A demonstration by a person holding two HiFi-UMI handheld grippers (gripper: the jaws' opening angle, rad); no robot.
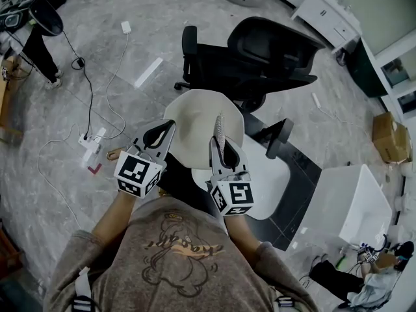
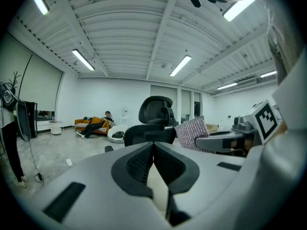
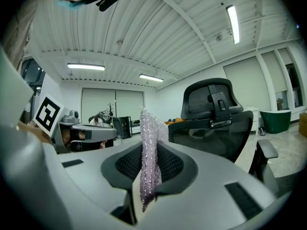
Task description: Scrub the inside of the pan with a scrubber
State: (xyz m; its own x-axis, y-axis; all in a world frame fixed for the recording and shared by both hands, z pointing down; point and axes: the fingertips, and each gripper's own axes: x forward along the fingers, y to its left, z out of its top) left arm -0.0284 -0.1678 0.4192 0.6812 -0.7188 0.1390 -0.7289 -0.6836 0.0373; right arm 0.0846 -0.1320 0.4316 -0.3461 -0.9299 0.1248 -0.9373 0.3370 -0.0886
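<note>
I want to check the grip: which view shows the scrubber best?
The right gripper view: the scrubber stands edge-on, clamped in the right gripper. Head view shows its thin edge; left gripper view, its broad face.

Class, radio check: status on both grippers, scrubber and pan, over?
Left gripper shut, nothing clearly gripped. Right gripper shut on scrubber. Pan unconfirmed: cream round surface under both. Office chair beyond.

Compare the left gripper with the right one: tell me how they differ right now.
The right gripper is clamped on the scrubber, a sparkly pad standing upright between its jaws. The left gripper is shut, with no scrubber in it. In the head view the left gripper angles inward, while the right gripper points straight ahead. Both are grey and are held side by side in front of the person.
</note>
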